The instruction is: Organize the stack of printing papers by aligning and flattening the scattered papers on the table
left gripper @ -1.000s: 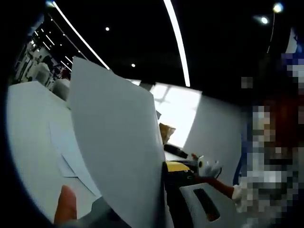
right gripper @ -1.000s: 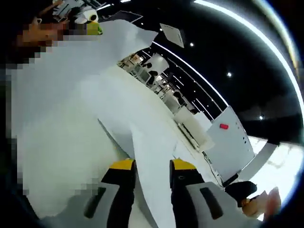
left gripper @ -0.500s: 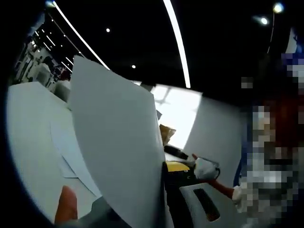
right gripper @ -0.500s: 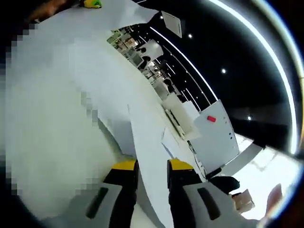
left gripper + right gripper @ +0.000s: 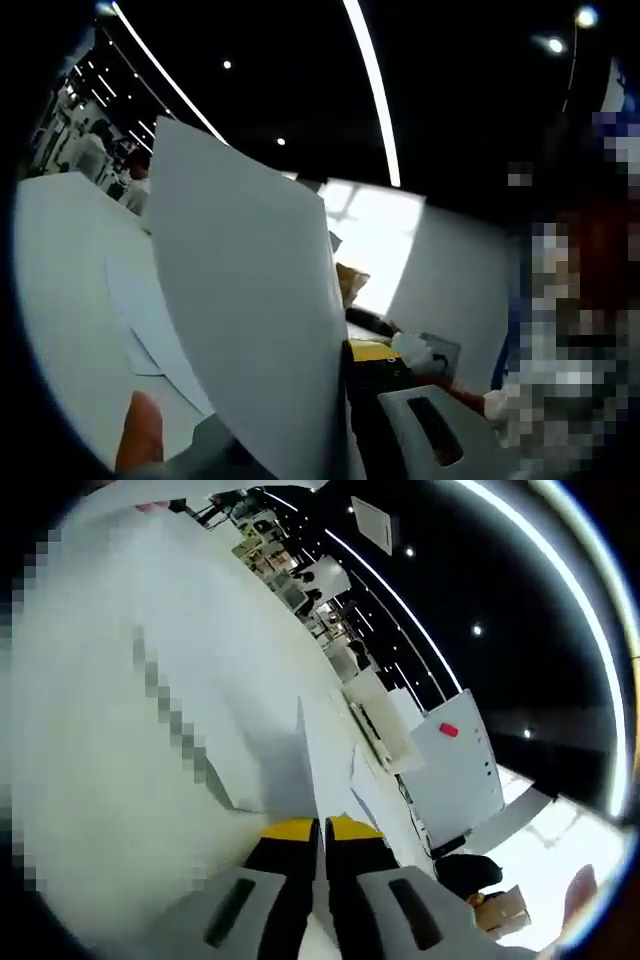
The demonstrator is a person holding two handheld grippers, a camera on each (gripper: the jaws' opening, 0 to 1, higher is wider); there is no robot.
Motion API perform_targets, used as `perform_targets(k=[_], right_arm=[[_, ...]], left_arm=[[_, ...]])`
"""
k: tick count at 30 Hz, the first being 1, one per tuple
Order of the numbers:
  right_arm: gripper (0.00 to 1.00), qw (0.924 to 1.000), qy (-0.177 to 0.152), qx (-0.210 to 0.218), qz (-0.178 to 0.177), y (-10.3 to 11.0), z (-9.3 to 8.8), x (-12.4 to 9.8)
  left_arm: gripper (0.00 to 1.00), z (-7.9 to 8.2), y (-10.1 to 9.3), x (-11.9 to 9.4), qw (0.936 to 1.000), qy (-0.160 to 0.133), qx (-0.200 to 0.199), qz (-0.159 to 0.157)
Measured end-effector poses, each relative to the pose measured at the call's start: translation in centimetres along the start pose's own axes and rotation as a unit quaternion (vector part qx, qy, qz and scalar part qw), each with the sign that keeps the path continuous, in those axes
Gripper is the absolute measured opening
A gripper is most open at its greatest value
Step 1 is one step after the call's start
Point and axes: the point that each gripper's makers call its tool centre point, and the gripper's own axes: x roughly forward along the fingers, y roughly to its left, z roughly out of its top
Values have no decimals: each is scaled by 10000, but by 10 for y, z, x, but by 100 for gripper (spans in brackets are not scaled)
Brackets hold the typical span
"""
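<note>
Between the right claw jaws sits a paper sheet.

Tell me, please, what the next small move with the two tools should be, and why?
Probably lower the held sheet toward the loose papers on the table and square its edges with them. The left tool holds that sheet upright, above the table, and the right tool has its jaws closed on a paper edge, so both grips look ready for aligning.
</note>
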Motion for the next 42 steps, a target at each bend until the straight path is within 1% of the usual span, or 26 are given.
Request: perform_targets(k=[1,3,7,13,18,22,24,25,27,30,32,33,34,35,37,38,40,42], right_arm=[[0,9999,37,-34,94,3,-1,1],[0,9999,37,-14,122,3,-1,1],[0,9996,-13,147,225,3,0,1],[0,9989,-117,275,375,4,5,1],[0,9966,-238,660,438,-3,10,-2],[0,9934,-428,934,507,-10,20,-8],[0,9885,-579,1218,686,-13,29,-16],[0,9869,-614,1297,731,-14,31,-18],[0,9801,-736,1561,979,-16,37,-25],[0,9713,-920,1843,1193,-23,44,-36],[0,9628,-1079,2100,1315,-31,51,-45],[0,9606,-1132,2145,1355,-36,53,-49],[0,9587,-1188,2185,1379,-41,55,-54],[0,9551,-1304,2290,1354,-51,59,-59],[0,9532,-1416,2303,1355,-63,64,-68],[0,9500,-1560,2378,1286,-72,69,-71],[0,9491,-1660,2352,1275,-84,73,-77],[0,9454,-1854,2387,1222,-97,79,-83]], left_arm=[[6,0,0,0,10000,1,1,-4],[6,0,0,0,10000,-3,5,4],[6,1,1,-1,10000,-3,-8,5],[6,-1,-1,0,10000,1,-9,11],[6,-1,-2,1,10000,-4,-12,18],[6,-2,-2,1,10000,-3,-22,28],[6,-2,-1,1,10000,3,-24,39],[6,-1,0,0,10000,9,-29,42],[6,-1,1,0,10000,9,-26,51],[6,-2,0,0,10000,6,-35,50],[6,-2,0,1,10000,12,-40,59],[6,-2,0,1,10000,14,-40,61],[6,-2,0,0,10000,14,-43,63],[6,-2,1,0,10000,14,-44,67],[6,-1,1,0,10000,16,-50,69],[6,-2,1,0,10000,17,-50,73],[6,-2,1,1,10000,11,-52,77],[6,-1,2,0,10000,9,-62,77]])
